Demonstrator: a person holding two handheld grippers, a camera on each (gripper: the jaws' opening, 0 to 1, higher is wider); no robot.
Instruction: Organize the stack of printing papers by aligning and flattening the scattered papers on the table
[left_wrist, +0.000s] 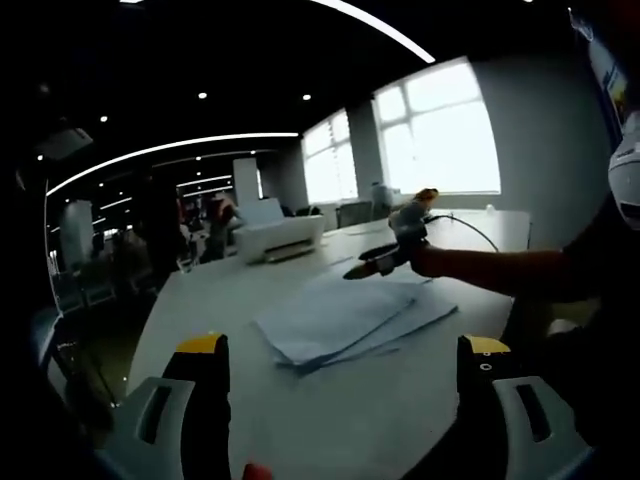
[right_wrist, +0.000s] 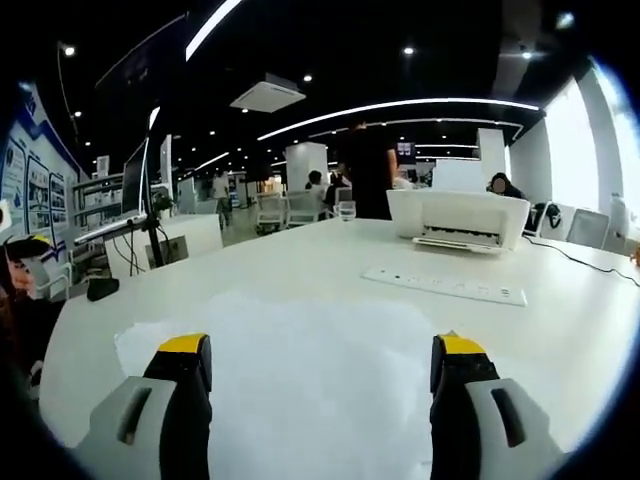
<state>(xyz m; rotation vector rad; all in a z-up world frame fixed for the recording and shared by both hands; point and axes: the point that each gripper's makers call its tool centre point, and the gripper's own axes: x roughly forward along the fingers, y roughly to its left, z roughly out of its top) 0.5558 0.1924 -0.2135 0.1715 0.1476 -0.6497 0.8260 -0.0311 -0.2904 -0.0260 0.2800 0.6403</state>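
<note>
Large white bench (left_wrist: 300, 420) in a dim open-plan office: ceiling spots, curved light strips, bright windows (left_wrist: 440, 130) at the far wall.

Left gripper view: the left gripper (left_wrist: 340, 375), yellow-tipped black jaws set wide, nothing between them, hovers above the bench. Ahead of it lies the loose stack of white printing papers (left_wrist: 345, 320), sheets fanned and edges misaligned, flat on the bench. Beyond the stack, a white desktop printer (left_wrist: 280, 238). To the right, a person's forearm (left_wrist: 490, 270) reaches in holding the right gripper (left_wrist: 385, 260) above the papers' far edge.

Right gripper view: right gripper jaws also wide, empty. A long white power strip (right_wrist: 445, 285) lies before the printer. Blue wall posters (right_wrist: 20, 170) at left; writing too small to read.
</note>
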